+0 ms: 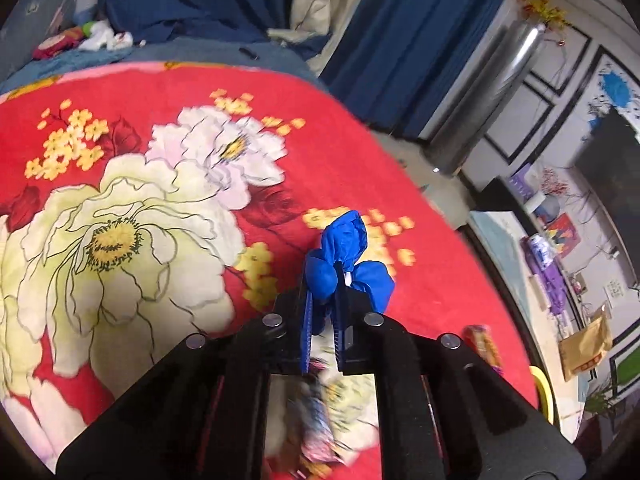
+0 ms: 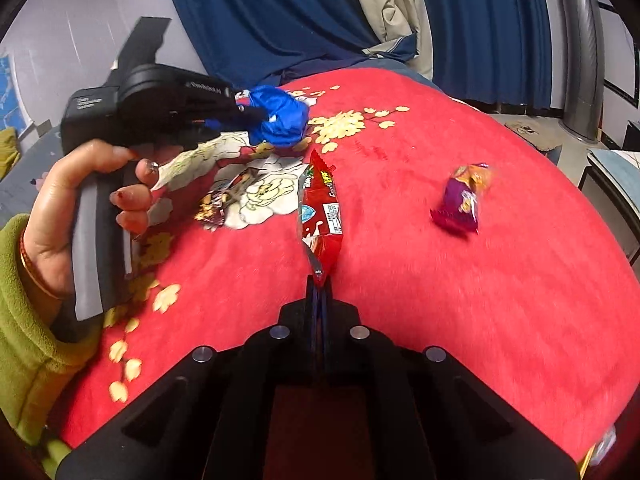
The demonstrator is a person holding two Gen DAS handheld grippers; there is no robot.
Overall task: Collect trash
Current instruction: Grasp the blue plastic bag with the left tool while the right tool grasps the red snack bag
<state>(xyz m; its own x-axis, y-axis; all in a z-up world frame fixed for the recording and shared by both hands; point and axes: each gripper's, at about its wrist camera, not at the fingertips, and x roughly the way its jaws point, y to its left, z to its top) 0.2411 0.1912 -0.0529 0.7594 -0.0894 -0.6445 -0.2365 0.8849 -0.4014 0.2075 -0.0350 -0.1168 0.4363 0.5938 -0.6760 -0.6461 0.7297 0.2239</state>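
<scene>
**Q:** Trash on the red floral blanket (image 2: pixel 440 300) — where is each piece?

**A:** The left hand-held gripper (image 1: pixel 338 276) is clenched on a crumpled blue bag (image 1: pixel 348 248); in the right wrist view that bag (image 2: pixel 280 114) sits at about 11 o'clock. The right hand-held gripper (image 2: pixel 319 280) pinches the near tip of a red snack wrapper (image 2: pixel 320 208), which stretches away toward 12 o'clock.

**Q:** Anything lying loose?

**A:** A purple and orange wrapper (image 2: pixel 464 198) lies apart at 2 o'clock. A dark wrapper (image 2: pixel 224 202) lies at 10 o'clock, near a hand (image 2: pixel 80 208) in a green sleeve (image 2: pixel 16 320) gripping the left tool's handle.

**Q:** Beyond the blanket?

**A:** Blue curtains (image 2: pixel 280 12) hang at 12 o'clock.
</scene>
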